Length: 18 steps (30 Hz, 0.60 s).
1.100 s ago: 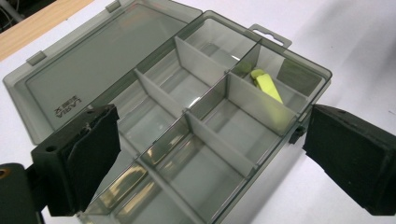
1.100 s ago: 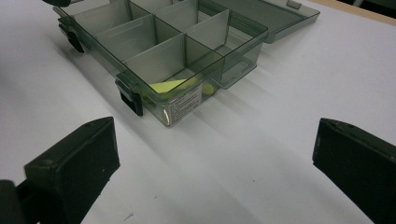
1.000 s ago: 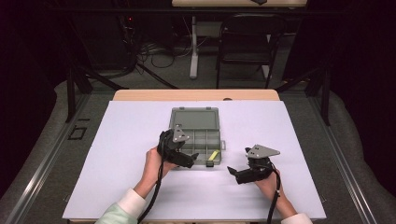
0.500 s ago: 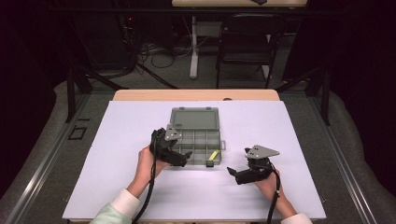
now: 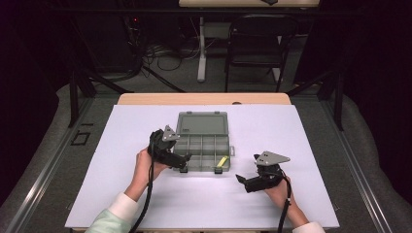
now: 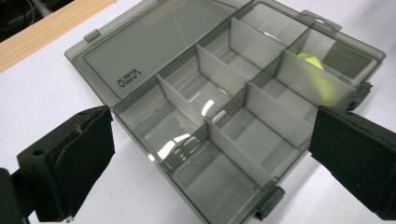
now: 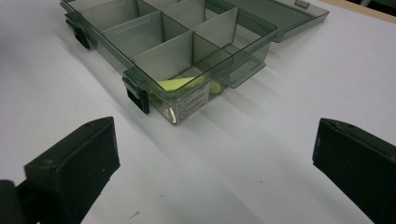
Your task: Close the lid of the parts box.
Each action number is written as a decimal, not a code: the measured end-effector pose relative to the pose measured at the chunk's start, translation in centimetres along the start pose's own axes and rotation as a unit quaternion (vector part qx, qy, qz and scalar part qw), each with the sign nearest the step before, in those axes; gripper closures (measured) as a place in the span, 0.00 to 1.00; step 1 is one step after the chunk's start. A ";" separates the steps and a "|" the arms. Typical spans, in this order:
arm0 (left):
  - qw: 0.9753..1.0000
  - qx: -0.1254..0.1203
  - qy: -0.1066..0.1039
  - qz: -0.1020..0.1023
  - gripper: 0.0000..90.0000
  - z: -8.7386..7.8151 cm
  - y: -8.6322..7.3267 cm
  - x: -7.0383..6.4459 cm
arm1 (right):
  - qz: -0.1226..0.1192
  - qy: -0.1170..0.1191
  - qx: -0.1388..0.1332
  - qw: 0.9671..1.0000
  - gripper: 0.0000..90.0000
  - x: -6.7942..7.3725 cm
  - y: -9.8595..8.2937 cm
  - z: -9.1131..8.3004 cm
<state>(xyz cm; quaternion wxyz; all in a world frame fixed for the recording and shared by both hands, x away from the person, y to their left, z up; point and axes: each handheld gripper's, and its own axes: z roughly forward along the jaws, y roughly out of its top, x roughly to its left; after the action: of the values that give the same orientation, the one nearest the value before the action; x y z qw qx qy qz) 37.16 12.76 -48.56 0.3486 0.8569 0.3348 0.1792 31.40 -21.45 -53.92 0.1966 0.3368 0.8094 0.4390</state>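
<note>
Looking down from the high view, an open compartment box [image 5: 201,141] is seen mid-table [image 5: 311,145], the left gripper [image 5: 182,160] at its near-left corner and the right gripper [image 5: 241,179] well apart. Through the left gripper view, spread fingers [image 6: 70,163] are held over empty compartments. Through the right gripper view, fingers [image 7: 74,163] are spread too, and a yellow piece [image 7: 180,84] is already stowed; closing the lid [image 7: 280,11] is judged left.

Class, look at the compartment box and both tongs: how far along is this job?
Done: the grey compartment box lies open, lid flat behind, and a yellow piece sits in a corner compartment. In hand: the left tongs, jaws open, hover at the box's near edge, gripping nothing. Left: the right tongs wait open over the bare white table; the other compartments look empty.
</note>
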 end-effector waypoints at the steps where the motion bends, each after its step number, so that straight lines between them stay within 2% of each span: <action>1: 1.000 0.002 0.000 0.000 0.00 0.1 0.0 0.1 | -0.001 0.001 0.004 1.000 0.00 0.0 0.0 0.0; 7: 1.000 0.004 -0.008 0.001 0.00 0.6 0.0 0.8 | -0.001 -0.002 0.004 1.000 0.00 -0.1 0.0 0.0; 12: 1.000 0.027 -0.006 0.015 0.00 1.7 0.2 0.7 | -0.003 0.000 0.004 1.000 0.00 0.0 0.0 0.0; 14: 0.999 0.032 -0.006 0.017 0.04 2.2 0.2 0.6 | -0.002 0.001 0.004 1.000 0.00 0.0 0.0 0.0; 18: 0.999 0.040 -0.009 0.013 0.18 3.2 0.1 0.4 | -0.002 0.002 0.007 1.000 0.00 0.0 0.0 0.2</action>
<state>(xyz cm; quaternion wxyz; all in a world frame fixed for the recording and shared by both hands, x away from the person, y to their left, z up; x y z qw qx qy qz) 39.21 11.46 -50.65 0.3149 0.8758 0.3276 0.1628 31.48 -21.32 -54.06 0.1930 0.3356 0.8134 0.4341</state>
